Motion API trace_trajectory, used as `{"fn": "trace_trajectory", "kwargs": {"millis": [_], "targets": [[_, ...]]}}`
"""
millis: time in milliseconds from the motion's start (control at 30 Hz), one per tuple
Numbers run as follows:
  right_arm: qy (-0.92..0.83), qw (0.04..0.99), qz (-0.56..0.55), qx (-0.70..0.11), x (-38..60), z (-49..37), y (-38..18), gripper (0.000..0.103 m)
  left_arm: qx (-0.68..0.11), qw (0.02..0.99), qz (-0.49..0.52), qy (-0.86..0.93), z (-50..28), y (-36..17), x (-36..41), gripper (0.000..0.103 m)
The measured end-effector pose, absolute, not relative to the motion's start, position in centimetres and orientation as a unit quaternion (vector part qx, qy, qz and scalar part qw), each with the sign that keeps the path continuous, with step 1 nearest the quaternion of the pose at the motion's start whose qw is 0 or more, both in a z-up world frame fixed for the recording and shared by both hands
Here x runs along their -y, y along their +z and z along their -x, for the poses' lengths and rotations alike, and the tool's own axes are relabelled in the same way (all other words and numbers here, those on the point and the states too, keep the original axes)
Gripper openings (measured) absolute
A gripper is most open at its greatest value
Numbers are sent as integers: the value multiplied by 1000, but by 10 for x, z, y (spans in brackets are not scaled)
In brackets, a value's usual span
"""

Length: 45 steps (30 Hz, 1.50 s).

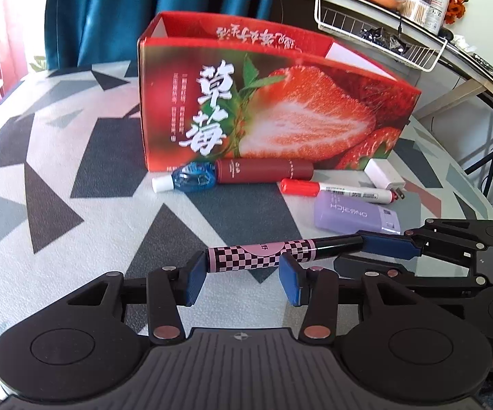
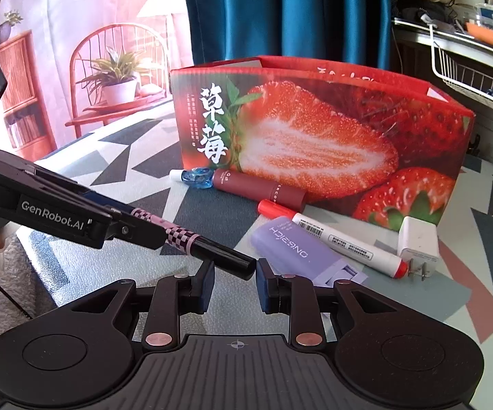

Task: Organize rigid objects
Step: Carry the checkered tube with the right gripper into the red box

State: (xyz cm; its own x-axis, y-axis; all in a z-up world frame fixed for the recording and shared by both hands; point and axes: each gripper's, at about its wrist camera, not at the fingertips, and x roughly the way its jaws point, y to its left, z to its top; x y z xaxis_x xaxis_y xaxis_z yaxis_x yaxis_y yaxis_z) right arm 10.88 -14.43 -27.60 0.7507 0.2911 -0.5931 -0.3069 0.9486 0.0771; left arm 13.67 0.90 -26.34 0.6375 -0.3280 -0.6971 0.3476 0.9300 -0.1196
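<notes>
My left gripper (image 1: 243,275) pinches the checkered pen (image 1: 267,251) by its barrel; my right gripper (image 2: 234,282) stands slightly parted around its black tip, before the strawberry box (image 2: 315,143).

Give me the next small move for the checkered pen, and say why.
Probably close the right gripper on the black end of the pink-and-black checkered pen. That end sits between its fingers, though contact is unclear. The left gripper doesn't visibly clamp the pen, and the open red strawberry-print cardboard box behind looks like the destination.
</notes>
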Motion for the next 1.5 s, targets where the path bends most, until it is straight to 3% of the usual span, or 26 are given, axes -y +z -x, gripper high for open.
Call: {"fn": "trace_trajectory", "kwargs": {"millis": [433, 833, 1433, 1500], "targets": [[129, 959, 58, -246, 144, -107, -225, 24, -315, 929, -15, -195, -139, -212, 0, 49], [110, 971, 54, -207, 167, -175, -169, 26, -270, 940, 7, -206, -182, -161, 12, 50], [94, 944, 28, -315, 204, -267, -189, 27, -382, 900, 28, -207, -293, -185, 41, 50], [101, 940, 13, -325, 207, -274, -190, 33, -393, 894, 39, -212, -301, -189, 39, 50]]}}
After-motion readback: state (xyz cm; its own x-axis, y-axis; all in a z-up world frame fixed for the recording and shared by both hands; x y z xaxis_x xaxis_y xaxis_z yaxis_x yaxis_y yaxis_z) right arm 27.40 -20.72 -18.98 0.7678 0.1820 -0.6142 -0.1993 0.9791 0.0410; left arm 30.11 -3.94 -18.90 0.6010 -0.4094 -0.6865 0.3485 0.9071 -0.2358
